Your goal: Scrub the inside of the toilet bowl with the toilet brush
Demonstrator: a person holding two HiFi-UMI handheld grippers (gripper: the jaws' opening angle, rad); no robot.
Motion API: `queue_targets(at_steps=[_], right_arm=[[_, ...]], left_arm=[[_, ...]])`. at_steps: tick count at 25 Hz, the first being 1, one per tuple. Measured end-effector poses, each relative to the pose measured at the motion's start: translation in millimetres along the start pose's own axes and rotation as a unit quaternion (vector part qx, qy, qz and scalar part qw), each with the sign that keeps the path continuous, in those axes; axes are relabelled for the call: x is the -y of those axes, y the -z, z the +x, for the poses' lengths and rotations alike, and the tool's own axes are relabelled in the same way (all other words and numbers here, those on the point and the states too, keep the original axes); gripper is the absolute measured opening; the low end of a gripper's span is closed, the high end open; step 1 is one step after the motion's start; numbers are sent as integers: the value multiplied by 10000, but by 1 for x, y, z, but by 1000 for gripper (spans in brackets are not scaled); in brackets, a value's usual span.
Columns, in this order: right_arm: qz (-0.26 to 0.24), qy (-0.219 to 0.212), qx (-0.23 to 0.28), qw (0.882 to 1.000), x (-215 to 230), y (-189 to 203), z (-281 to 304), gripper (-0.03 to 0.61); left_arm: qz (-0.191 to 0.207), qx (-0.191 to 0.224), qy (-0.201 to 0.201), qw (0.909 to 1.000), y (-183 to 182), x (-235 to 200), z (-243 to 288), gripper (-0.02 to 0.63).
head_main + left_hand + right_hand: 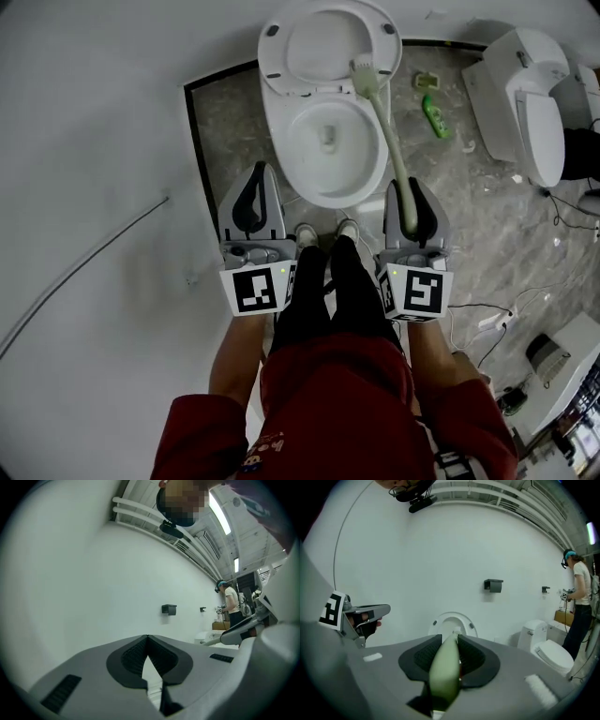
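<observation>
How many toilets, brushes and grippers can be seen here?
Toilets: 2, near toilet and side toilet
Brush: 1
Grippers: 2, left gripper and right gripper
Total: 5

The toilet brush (386,122) between the right gripper's (412,186) fingers (476,660) is pale green with whitish bristles; the finger pads are black and ribbed, their shells grey. Beyond the fingertips the toilet bowl (281,141) is white; the floor (469,206) is marbled grey; behind the left gripper's (259,172) fingers its cube (255,289) has black-and-white squares.
</observation>
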State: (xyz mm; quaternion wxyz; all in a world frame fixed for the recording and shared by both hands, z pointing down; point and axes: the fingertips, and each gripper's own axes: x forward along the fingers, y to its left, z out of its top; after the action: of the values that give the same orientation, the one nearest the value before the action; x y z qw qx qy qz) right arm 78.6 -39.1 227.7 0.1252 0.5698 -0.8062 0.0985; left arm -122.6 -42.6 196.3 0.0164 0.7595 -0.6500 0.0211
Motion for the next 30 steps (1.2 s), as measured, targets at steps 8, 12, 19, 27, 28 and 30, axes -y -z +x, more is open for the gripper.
queue_targets(at_steps=[8, 12, 19, 27, 28, 30], right_arm=[[25, -248, -828, 9963, 2, 151, 48, 115], [100, -401, -1355, 9899, -6, 234, 60, 115], [136, -448, -1813, 9823, -11, 328, 68, 115], [110, -458, -2342, 9710, -13, 376, 65, 115], [13, -460, -2335, 9713, -13, 374, 66, 115], [-200, -384, -2289, 9725, -10, 365, 68, 115]], left_arm=[[-71, -575, -109, 9983, 142, 6, 15, 6], [-110, -973, -119, 9951, 217, 12, 7, 6], [-104, -1231, -109, 9923, 301, 24, -4, 6], [-243, -1473, -86, 9888, 322, 39, -18, 6], [-263, -1469, -83, 9888, 320, 41, -18, 6], [-274, -1483, -71, 9885, 318, 44, -18, 6]])
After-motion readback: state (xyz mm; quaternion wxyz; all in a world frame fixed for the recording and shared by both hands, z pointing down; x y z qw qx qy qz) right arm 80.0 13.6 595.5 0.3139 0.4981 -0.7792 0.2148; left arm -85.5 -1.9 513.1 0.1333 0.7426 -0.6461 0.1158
